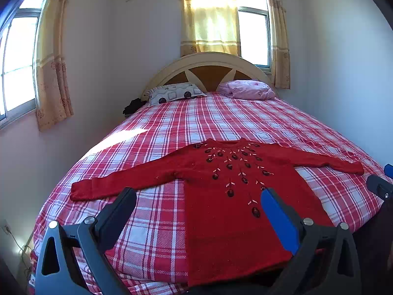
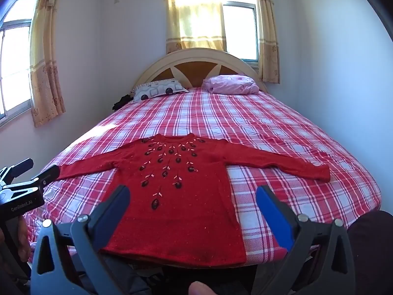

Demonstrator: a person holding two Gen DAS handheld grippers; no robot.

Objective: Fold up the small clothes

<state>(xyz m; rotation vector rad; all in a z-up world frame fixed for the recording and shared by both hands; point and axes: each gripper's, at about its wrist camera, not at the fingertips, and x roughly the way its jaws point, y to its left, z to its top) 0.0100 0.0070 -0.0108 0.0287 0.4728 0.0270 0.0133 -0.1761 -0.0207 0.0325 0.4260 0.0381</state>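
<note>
Red knitted sweater [image 1: 228, 196] lies flat on our red-and-white checked bed sheet [image 1: 196, 120], sleeves out. Our left gripper [image 1: 199, 196] and right gripper [image 2: 192, 193] hover near its hem, fingers wide apart.

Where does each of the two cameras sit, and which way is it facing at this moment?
Left wrist: on the left gripper at the foot of the bed, facing the headboard; its open fingers frame the red sweater; the right gripper shows at the right edge.
Right wrist: on the right gripper, same direction, slightly further right; the left gripper shows at the left edge, a fingertip at bottom.
Shared: sweater spread flat, two pillows, curtained windows.
</note>
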